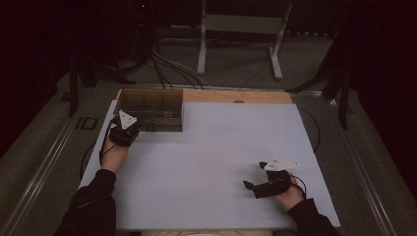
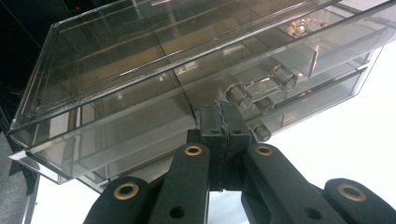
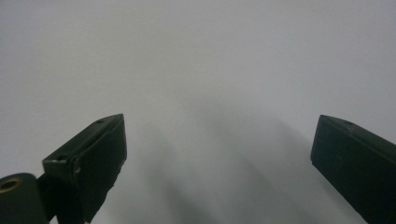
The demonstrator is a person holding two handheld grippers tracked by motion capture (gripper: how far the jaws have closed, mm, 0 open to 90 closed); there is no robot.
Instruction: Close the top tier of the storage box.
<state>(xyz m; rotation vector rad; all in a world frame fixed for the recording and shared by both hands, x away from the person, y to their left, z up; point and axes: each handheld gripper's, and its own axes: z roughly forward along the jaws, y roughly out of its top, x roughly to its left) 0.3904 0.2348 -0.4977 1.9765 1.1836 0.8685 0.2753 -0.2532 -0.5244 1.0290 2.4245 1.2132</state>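
**Inspection: left gripper closed at the drawer box, right gripper idle and open**

We take the clear drawer box as our landmark; it stands at the far left corner of the white table, against the bare wooden strip along the far edge.

Nearest the person, and well apart from the box toward the near right of the table, we find the right gripper. Its jaws stand wide apart. In the right gripper view we see plain white table surface between them and nothing in their hold.

Farther on, at the near left face of the box, we find the left gripper. In the left gripper view its jaws are pressed together with no gap between the ribbed pads. The tips sit at the front of the box, just beside one clear round knob. We cannot tell whether any part of a drawer front is pinched between the pads.

The box is of smoky transparent plastic with several drawers, each carrying clear knobs. Inside one far compartment we note a small pale object, too small to identify.

Beyond the table we record cables on the floor and a white frame stand.
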